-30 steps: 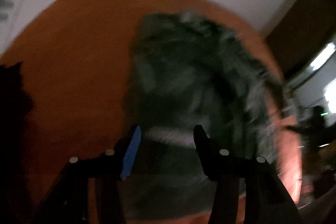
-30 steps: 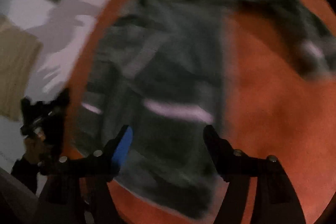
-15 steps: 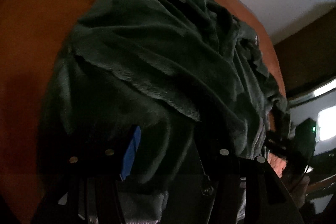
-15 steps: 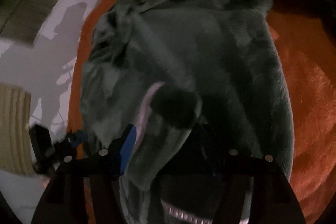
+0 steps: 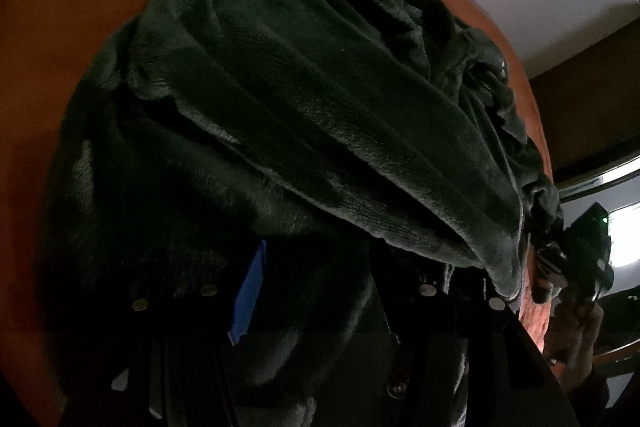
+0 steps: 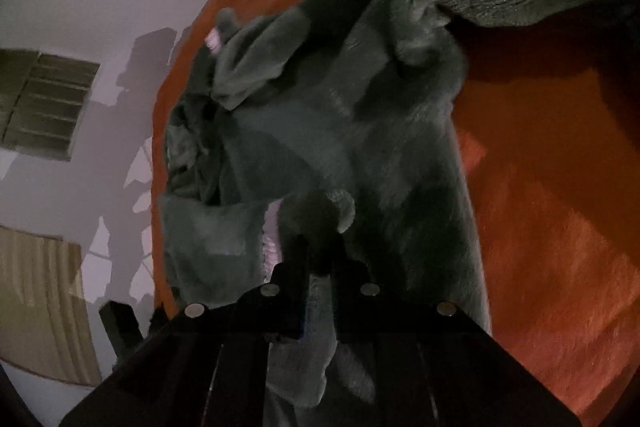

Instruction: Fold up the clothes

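Since a second ago both grippers dropped into the green fleece jacket (image 5: pixel 304 115) on the orange cover (image 5: pixel 52 39). Our left gripper (image 5: pixel 316 291) gapes over its hem, seemingly empty; our right gripper (image 6: pixel 320 267) pinches a fold.

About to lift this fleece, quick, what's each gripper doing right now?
Left gripper: open, fingers spread with the dark green fleece garment lying between them.
Right gripper: shut on a fold of that garment.
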{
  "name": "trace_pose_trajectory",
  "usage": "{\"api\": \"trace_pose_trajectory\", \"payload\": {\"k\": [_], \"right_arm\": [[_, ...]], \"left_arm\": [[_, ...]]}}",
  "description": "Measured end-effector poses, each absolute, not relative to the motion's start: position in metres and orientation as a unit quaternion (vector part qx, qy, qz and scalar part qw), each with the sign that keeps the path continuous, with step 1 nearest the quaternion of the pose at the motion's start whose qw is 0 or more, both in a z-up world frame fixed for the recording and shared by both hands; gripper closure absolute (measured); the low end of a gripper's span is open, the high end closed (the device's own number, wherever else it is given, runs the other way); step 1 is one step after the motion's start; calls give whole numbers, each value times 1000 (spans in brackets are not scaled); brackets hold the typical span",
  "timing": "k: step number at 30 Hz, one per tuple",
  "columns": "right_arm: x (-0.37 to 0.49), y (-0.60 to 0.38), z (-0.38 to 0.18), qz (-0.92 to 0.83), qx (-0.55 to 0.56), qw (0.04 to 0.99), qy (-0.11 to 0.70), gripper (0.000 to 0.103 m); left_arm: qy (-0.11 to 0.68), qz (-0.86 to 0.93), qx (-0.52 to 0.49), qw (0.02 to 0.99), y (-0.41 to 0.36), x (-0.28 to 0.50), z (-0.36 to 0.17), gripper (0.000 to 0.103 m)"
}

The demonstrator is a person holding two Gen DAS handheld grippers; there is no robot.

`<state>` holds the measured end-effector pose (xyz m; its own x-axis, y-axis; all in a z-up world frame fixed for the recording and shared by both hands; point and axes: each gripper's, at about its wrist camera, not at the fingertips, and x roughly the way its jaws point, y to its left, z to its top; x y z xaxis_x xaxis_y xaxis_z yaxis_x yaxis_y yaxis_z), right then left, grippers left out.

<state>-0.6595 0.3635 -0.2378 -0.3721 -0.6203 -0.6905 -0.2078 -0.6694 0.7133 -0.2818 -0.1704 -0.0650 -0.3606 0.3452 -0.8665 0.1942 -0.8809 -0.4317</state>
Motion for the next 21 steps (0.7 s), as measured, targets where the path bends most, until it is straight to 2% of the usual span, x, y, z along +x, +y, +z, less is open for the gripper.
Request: {"api": "trace_pose_trajectory", "payload": {"k": [4, 6, 12, 14, 17, 20, 21], "right_arm": [[-635, 368, -224, -745, 535, 150, -368, 77], [-623, 371, -217, -750, 532, 155, -361, 74], [-574, 323, -204, -744, 559, 229, -286, 72], [-570, 315, -211, -738, 568, 235, -279, 72], [-567, 317, -219, -741, 575, 220, -268, 70], [-570, 311, -228, -736, 581, 216, -273, 68], [-570, 308, -229, -738, 581, 215, -268, 68]], "left_arm": [[-235, 793, -560, 47, -176, -279, -58, 49], [-224, 804, -550, 31, -189, -272, -48, 49], [-154, 836, -524, -60, -267, -272, -27, 49], [-161, 827, -536, -58, -279, -280, -33, 49], [-108, 841, -525, -72, -270, -290, -36, 47], [17, 852, -512, -108, -248, -303, -45, 46], [37, 850, -514, -105, -243, -307, -49, 46]]}}
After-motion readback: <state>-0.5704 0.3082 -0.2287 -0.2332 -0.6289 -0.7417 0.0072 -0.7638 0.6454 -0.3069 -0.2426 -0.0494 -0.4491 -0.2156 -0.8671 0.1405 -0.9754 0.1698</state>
